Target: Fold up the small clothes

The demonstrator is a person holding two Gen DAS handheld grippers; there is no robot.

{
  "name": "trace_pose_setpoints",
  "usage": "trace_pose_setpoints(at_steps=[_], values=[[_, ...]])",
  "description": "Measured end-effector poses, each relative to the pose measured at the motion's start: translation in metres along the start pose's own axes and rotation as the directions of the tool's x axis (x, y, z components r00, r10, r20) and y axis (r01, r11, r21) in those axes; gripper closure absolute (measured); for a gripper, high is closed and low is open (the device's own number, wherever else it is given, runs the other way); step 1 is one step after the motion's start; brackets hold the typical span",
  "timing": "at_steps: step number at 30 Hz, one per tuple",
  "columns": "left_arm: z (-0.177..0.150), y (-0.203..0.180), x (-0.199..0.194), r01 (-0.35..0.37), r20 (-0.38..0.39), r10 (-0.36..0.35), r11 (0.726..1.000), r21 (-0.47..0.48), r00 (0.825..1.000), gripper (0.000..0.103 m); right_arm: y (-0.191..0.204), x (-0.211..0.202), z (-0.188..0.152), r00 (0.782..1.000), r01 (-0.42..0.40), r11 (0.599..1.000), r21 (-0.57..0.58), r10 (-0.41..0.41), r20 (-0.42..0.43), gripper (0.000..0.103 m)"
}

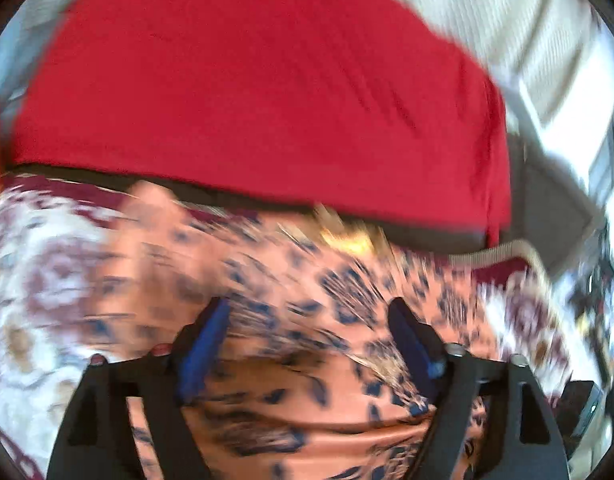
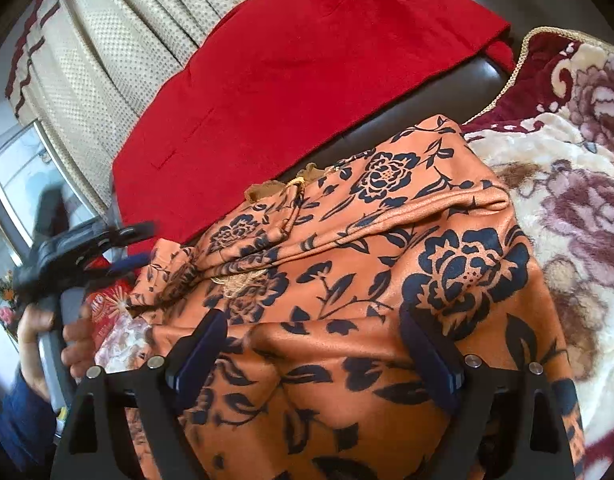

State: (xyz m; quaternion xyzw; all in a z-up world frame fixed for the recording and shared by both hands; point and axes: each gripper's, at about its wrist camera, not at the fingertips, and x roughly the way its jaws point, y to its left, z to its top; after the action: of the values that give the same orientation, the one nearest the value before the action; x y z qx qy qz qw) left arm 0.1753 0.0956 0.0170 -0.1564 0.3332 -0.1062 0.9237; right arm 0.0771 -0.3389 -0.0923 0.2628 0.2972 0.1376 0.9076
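An orange garment (image 2: pixel 387 260) with a dark blue flower print lies folded in a rough block on a flowered blanket (image 2: pixel 567 200). My right gripper (image 2: pixel 315 332) hovers open over its near part, with nothing pinched between its fingers. In the blurred left wrist view, my left gripper (image 1: pixel 309 320) is also open above the same orange garment (image 1: pixel 307 280), its blue pads (image 1: pixel 205 344) spread wide with no cloth between them. In the right wrist view the left gripper (image 2: pixel 141 244) shows at the garment's left end, held by a hand (image 2: pixel 39 332).
A red cloth (image 2: pixel 299 72) (image 1: pixel 247 88) lies flat behind the garment on a dark leather seat (image 2: pixel 427 100). A cream dotted curtain (image 2: pixel 107 40) hangs beyond it, with a window at the far left. A red printed packet (image 2: pixel 107 304) sits by the garment's left end.
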Motion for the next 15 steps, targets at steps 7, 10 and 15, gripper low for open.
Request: trace_pose_setpoints(at_steps=[7,10,15], values=[[-0.031,0.127,-0.045,-0.195,0.169,0.251,0.938,-0.288,0.953,0.016,0.043,0.037,0.057,0.960,-0.246,0.952,0.182,0.265,-0.088,0.013],[-0.039,0.160,-0.043,-0.224,0.156,0.300,0.899,-0.376,0.941,0.016,0.045,0.084,0.072,0.959,-0.188,0.944,0.271,0.236,-0.155,0.021],[-0.037,0.178,-0.042,-0.191,0.193,0.297,0.882,-0.431,0.935,0.016,0.038,0.134,0.070,0.956,-0.079,0.907,0.414,0.186,-0.225,0.035]])
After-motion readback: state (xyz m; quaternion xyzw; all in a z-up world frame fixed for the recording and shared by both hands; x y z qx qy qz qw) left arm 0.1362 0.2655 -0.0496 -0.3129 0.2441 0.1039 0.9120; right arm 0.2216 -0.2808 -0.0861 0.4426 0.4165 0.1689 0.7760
